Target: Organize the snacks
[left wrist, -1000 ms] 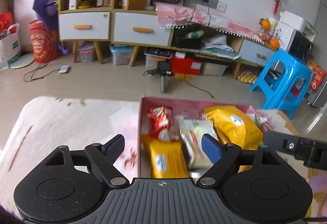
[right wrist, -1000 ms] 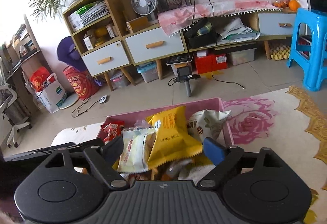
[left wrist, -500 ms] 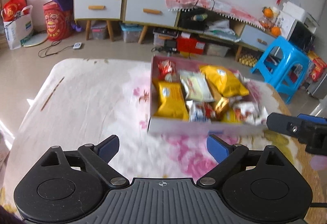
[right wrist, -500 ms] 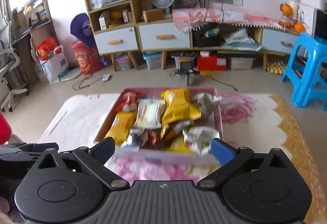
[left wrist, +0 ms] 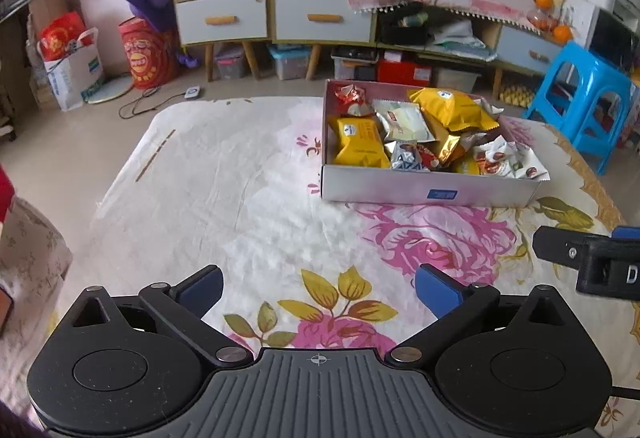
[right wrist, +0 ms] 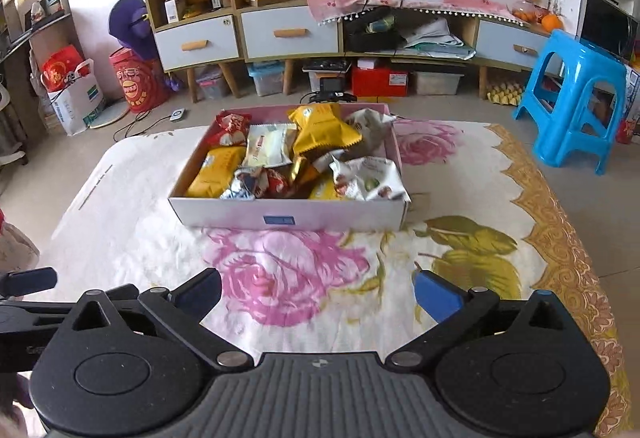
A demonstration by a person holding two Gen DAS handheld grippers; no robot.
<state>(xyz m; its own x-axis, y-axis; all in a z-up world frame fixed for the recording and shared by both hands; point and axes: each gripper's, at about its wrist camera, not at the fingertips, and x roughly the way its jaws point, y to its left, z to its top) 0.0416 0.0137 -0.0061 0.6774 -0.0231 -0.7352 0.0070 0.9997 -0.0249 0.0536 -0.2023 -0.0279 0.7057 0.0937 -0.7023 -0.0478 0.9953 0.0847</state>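
Observation:
A shallow white box (left wrist: pixel 400 190) with a pink inside stands on the flowered tablecloth (left wrist: pixel 248 206), filled with several snack packets: yellow bags (left wrist: pixel 360 148), a pale packet (left wrist: pixel 402 120), a red packet (left wrist: pixel 350 94) and white crumpled ones (left wrist: pixel 506 158). The box also shows in the right wrist view (right wrist: pixel 240 214). My left gripper (left wrist: pixel 318 288) is open and empty, well short of the box. My right gripper (right wrist: pixel 318 290) is open and empty, facing the box's near wall; its side shows in the left wrist view (left wrist: pixel 592 258).
A blue plastic stool (right wrist: pixel 576 94) stands on the floor past the table's right corner. Low cabinets with drawers (right wrist: pixel 288 34), storage bins and red bags (right wrist: pixel 68 90) line the far wall. The table's right edge has a gold border (right wrist: pixel 560 238).
Both grippers have pulled back and up from the box, which was right under the fingers one second ago and now lies far ahead. Both stay open and empty.

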